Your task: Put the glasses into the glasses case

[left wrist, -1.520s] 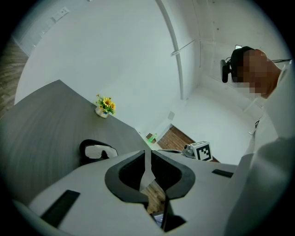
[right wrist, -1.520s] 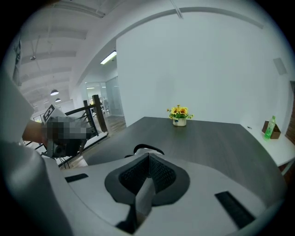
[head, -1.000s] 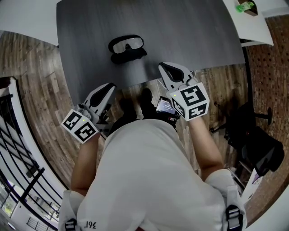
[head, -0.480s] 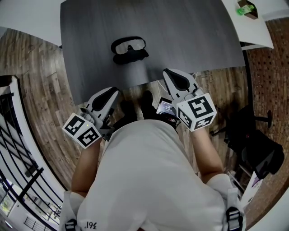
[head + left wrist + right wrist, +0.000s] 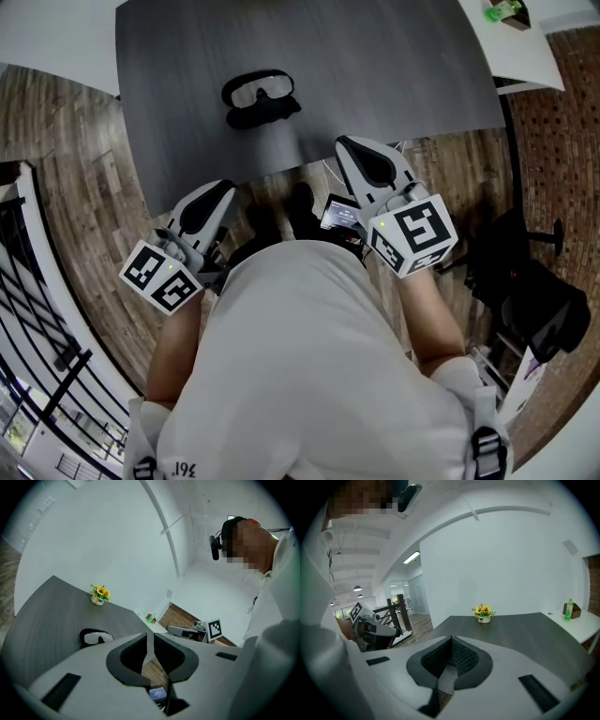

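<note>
The glasses (image 5: 258, 91), clear lenses in a black frame, lie on the dark grey table (image 5: 394, 66), against a black case (image 5: 265, 113) just on their near side. Both sit toward the table's near left part. My left gripper (image 5: 225, 185) is held off the table's near edge, over the wooden floor, shut and empty. My right gripper (image 5: 345, 142) hovers at the near edge, to the right of the glasses, also shut with nothing in it. The left gripper view shows the glasses (image 5: 96, 637) beyond my closed left gripper (image 5: 147, 637). In the right gripper view the right gripper (image 5: 451, 639) is closed over bare tabletop.
A small pot of yellow flowers (image 5: 483, 612) stands at the table's far edge. A green bottle (image 5: 506, 13) sits on a white table at the right. A black railing (image 5: 37, 328) runs along the left, and a dark chair (image 5: 534, 291) stands at the right. A small screen (image 5: 342, 216) hangs at the person's waist.
My right gripper has lifted a little and drifted right, toward the person. The left gripper has barely shifted. The glasses and case lie where they were.
</note>
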A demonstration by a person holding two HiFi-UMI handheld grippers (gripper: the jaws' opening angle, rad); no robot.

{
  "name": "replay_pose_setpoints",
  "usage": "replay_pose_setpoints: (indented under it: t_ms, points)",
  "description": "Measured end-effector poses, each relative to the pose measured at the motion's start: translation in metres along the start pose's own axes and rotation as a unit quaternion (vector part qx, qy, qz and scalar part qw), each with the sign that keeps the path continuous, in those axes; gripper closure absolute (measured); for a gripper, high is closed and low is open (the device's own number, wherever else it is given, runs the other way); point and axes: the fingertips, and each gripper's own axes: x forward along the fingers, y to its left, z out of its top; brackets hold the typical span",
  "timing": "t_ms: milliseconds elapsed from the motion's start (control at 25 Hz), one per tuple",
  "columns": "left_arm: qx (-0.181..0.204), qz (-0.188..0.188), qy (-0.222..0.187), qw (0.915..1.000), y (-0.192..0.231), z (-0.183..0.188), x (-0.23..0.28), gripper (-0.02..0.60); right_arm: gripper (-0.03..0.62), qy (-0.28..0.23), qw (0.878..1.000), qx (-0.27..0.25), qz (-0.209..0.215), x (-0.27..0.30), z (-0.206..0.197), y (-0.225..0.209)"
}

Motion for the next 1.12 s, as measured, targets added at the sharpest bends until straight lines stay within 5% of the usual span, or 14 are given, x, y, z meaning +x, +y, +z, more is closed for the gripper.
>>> replay_pose_setpoints:
  t_ms: [1120]
  points:
    - [-0.002,0.007,-0.010,0.9999,-0.005,0.017,0.001,0.529,0.585,-0.019,1.000,-0.013,0.006,0.001,0.028,0.001]
